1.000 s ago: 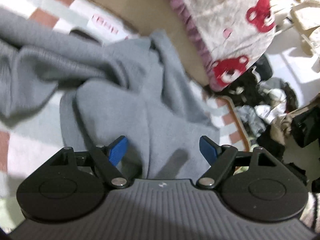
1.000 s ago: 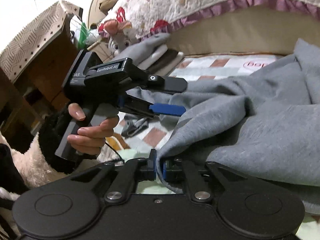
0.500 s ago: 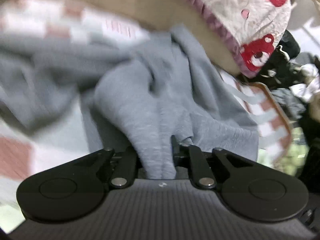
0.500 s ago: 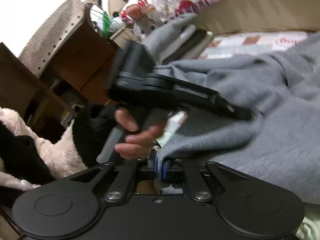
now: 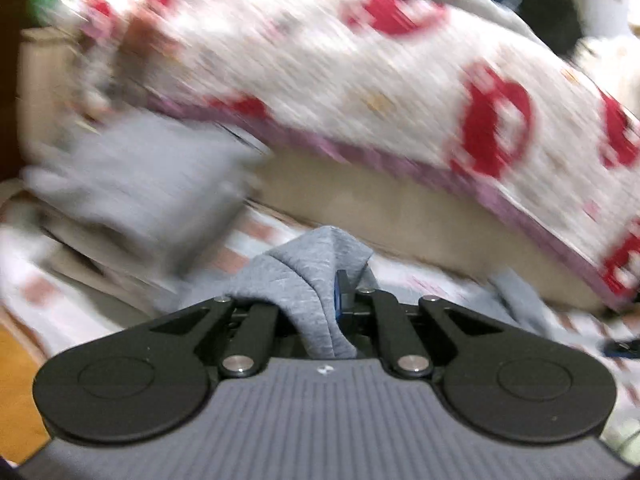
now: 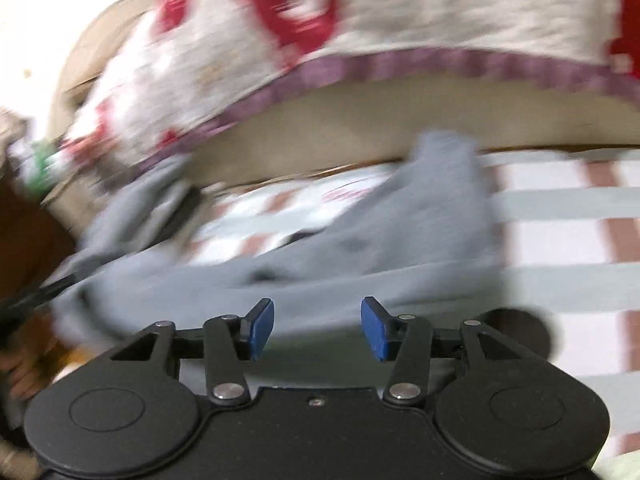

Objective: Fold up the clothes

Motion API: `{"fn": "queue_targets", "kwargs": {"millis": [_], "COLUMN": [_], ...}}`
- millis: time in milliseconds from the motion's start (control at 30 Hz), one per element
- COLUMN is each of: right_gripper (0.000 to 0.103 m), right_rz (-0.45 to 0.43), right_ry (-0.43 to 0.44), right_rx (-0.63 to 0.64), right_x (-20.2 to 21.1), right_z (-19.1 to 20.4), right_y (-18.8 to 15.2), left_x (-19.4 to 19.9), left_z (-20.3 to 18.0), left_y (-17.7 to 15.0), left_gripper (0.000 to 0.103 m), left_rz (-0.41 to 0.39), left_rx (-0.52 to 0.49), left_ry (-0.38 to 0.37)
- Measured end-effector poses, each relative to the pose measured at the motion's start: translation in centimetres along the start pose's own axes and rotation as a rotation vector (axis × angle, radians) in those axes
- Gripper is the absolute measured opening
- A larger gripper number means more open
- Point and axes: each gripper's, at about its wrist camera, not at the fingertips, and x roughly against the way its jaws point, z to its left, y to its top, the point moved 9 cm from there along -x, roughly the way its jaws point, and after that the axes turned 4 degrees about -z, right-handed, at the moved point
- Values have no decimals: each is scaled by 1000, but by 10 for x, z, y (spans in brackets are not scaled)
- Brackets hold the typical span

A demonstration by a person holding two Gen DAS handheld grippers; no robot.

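A grey sweatshirt [image 6: 360,264] lies stretched across the checked mat [image 6: 560,240] in the right wrist view. My left gripper [image 5: 320,304] is shut on a bunched fold of the grey sweatshirt [image 5: 316,280] and holds it lifted. My right gripper [image 6: 318,326] is open and empty, its blue pads [image 6: 262,326] just above the cloth's near edge. Both views are motion-blurred.
A white quilt with red bears and a purple edge [image 5: 400,92] hangs over a beige bed side [image 6: 360,128] behind the mat. A folded grey garment [image 5: 140,176] lies at the left. Wooden furniture [image 6: 24,240] stands at far left.
My right gripper has opened and let go of the sweatshirt edge. My left gripper, shut on a fold half a second ago, has lifted and swung to face the bed.
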Motion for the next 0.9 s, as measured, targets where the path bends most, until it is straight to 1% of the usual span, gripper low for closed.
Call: {"fn": "queue_targets", "kwargs": {"millis": [100, 133, 167, 200, 300, 467, 533, 600, 667, 733, 800, 833, 900], "right_gripper": [54, 54, 55, 55, 58, 58, 58, 59, 64, 65, 65, 65, 70], "right_rz": [-9, -4, 4, 15, 46, 58, 52, 53, 60, 73, 86, 93, 121], "right_ry": [-90, -103, -112, -122, -148, -159, -153, -146, -154, -165, -132, -93, -24], "right_rx": [-42, -58, -74, -84, -113, -230, -268, -302, -320, -324, -342, -354, -356], "right_x": [-9, -12, -18, -26, -52, -101, -117, -133, -148, -163, -178, -185, -197], "right_z": [-31, -41, -49, -54, -66, -81, -84, -88, -91, -90, -83, -75, -56], "right_y": [24, 28, 31, 33, 31, 29, 34, 43, 55, 71, 86, 94, 106], "left_x": [22, 28, 31, 31, 24, 9, 4, 2, -1, -2, 0, -1, -2], "left_z": [53, 70, 85, 98, 127, 139, 142, 147, 150, 150, 152, 153, 156], "left_y": [36, 46, 51, 52, 43, 21, 18, 16, 15, 11, 8, 7, 5], "left_gripper": [6, 6, 6, 6, 6, 6, 6, 6, 6, 6, 6, 6, 6], "left_rz": [-109, -138, -145, -134, -52, 50, 63, 73, 84, 100, 113, 119, 130], "left_rx": [57, 75, 88, 106, 172, 181, 184, 209, 221, 207, 198, 199, 201], "left_ry": [163, 211, 248, 279, 335, 368, 381, 380, 381, 392, 400, 401, 405]}}
